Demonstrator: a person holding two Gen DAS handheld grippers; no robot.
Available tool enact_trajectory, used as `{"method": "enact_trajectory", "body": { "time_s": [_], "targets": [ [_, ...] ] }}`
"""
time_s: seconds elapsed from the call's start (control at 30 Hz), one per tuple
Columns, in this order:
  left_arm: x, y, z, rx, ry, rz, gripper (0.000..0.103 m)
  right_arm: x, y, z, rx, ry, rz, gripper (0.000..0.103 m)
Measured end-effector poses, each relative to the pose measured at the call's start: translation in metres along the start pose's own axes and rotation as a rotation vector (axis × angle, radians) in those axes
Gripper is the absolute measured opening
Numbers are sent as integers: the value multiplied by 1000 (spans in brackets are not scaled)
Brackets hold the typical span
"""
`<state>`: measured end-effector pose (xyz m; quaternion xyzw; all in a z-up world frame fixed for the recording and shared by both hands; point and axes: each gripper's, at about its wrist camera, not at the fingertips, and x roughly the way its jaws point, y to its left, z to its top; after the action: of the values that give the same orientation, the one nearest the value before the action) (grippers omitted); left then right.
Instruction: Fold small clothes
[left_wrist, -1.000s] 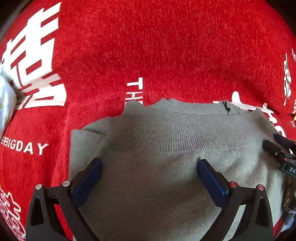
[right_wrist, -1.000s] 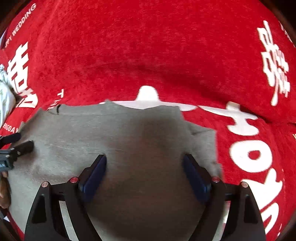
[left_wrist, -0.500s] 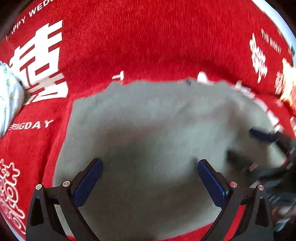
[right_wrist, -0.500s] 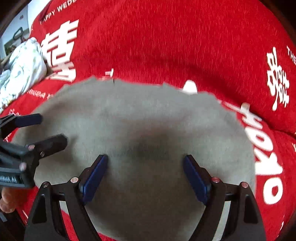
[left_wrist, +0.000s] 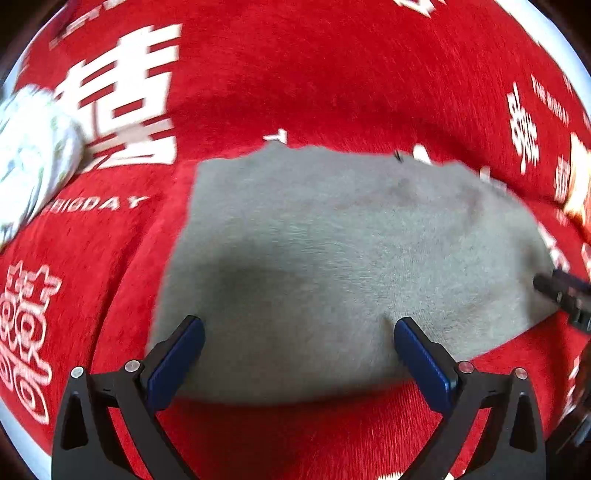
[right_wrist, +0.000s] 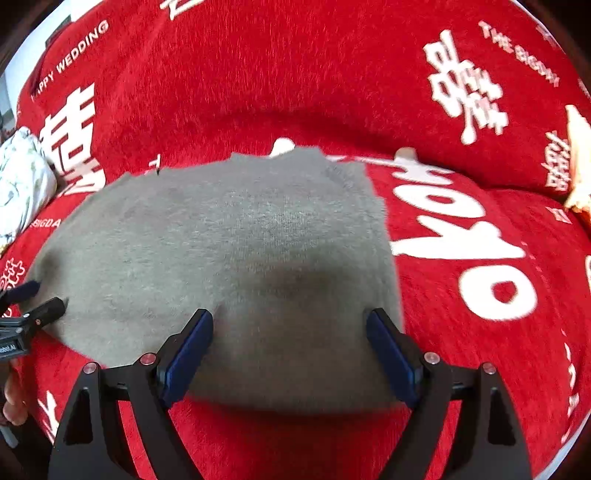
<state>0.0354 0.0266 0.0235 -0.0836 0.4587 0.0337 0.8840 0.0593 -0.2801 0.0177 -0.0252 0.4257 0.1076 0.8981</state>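
Sweater (left_wrist: 332, 251), grey and knitted, lies flat on the red blanket (left_wrist: 314, 81) as a compact block; it looks already folded, with straight side edges and a rounded near edge. Your left gripper (left_wrist: 295, 354) hangs above its near edge with the jaws wide apart and nothing between them. Your right gripper (right_wrist: 288, 350) hangs above the right near part of the sweater, also with the jaws spread and empty. In each view the tip of the other gripper shows at the side of the cloth.

I judge that the step in hand is to check the fold, or to make one more. If you fold again, bring each gripper low to one near corner, take all layers together, and close only when the cloth sits deep between the pads. Lift both corners at the same height and carry them to the far edge together, so the knit does not stretch or skew. A white patterned cloth (right_wrist: 22, 184) lies at the left, well apart.
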Motion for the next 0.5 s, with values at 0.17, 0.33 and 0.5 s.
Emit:
{"method": "enact_trajectory", "body": {
  "time_s": [0.17,0.33,0.5],
  "targets": [
    [-13,52,-17,-226,30,-19,103,11,11,-17,-33,42,13,88],
    [-20,105,-39,-496,71,-267,102,-13,-2,-25,29,-46,-103,88],
    [-13,99,-41,-558,88,-424,86,-31,6,-25,45,-99,-66,88]
  ]
}}
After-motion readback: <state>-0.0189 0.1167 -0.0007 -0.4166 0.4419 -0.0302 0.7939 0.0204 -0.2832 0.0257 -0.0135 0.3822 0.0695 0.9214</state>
